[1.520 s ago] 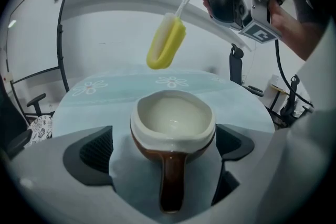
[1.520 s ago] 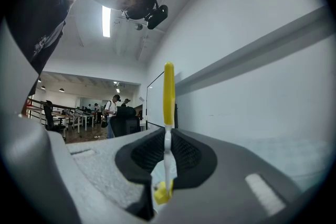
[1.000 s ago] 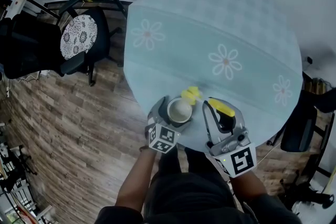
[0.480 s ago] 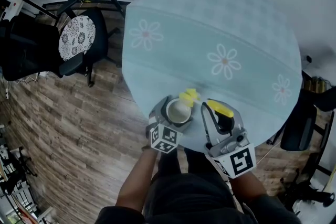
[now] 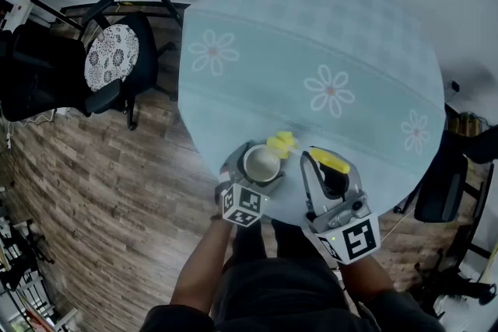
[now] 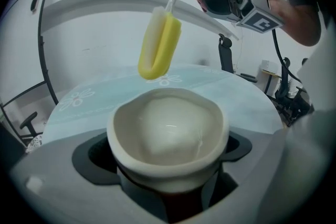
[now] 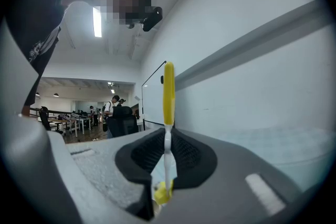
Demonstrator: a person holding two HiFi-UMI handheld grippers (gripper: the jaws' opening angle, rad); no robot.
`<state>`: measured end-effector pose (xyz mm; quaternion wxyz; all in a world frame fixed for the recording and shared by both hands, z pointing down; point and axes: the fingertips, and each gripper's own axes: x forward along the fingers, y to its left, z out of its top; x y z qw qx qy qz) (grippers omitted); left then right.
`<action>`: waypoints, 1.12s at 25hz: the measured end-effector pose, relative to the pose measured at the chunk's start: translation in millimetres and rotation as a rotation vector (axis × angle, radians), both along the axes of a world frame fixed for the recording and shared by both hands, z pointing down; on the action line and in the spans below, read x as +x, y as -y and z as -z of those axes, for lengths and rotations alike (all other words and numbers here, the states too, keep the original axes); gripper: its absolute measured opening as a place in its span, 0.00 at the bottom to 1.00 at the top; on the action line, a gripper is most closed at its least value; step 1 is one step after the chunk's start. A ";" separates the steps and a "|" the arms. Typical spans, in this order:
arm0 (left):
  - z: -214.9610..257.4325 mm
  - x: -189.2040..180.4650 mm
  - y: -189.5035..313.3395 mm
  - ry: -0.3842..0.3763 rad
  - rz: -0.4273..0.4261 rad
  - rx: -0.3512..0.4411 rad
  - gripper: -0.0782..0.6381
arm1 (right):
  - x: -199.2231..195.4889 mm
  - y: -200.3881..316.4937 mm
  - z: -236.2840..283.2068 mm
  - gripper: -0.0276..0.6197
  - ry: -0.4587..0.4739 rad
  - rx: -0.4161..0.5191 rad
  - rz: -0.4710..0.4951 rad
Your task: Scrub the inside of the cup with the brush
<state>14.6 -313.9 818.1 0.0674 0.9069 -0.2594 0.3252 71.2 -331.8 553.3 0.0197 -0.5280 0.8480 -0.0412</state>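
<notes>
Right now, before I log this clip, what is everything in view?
cup: one, cream-white, between the left gripper's jaws, at the table's near edge
brush: one, yellow head on a thin white handle, above the cup's far rim, not inside
table: one, round, pale blue daisy cloth
chair: one, black with a patterned seat, left of the table
floor: wood planks
left gripper: jaws just been closing, pressing the cup
right gripper: shut on the brush handle

Glossy ceramic cup [image 6: 168, 128], matt tablecloth [image 5: 311, 35], wood floor [image 5: 101, 190]
</notes>
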 end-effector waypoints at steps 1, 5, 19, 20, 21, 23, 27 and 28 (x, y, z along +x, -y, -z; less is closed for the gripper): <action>1.0 -2.6 2.1 -0.007 0.018 0.004 0.89 | 0.3 -0.2 0.4 0.10 -0.001 0.001 -0.001; 10.3 -11.7 9.8 -0.015 0.076 0.041 0.89 | 4.0 -2.4 5.2 0.10 -0.003 0.013 -0.004; 136.5 -48.3 17.6 -0.028 0.156 0.261 0.89 | -8.9 -38.2 99.3 0.10 0.013 0.175 0.003; 148.3 -51.3 20.2 -0.030 0.163 0.284 0.89 | -10.6 -40.4 109.9 0.10 0.014 0.199 0.006; 161.3 -53.7 22.1 -0.034 0.170 0.306 0.89 | -12.2 -43.6 122.0 0.10 0.015 0.225 0.011; 189.6 -56.3 19.1 -0.042 0.180 0.347 0.89 | -15.4 -56.3 150.0 0.10 0.016 0.275 0.022; 246.0 -56.2 6.0 -0.050 0.178 0.426 0.89 | -25.9 -90.9 211.2 0.10 0.020 0.383 0.051; 257.3 -55.8 3.5 -0.050 0.175 0.443 0.89 | -29.0 -99.4 224.9 0.10 0.024 0.411 0.060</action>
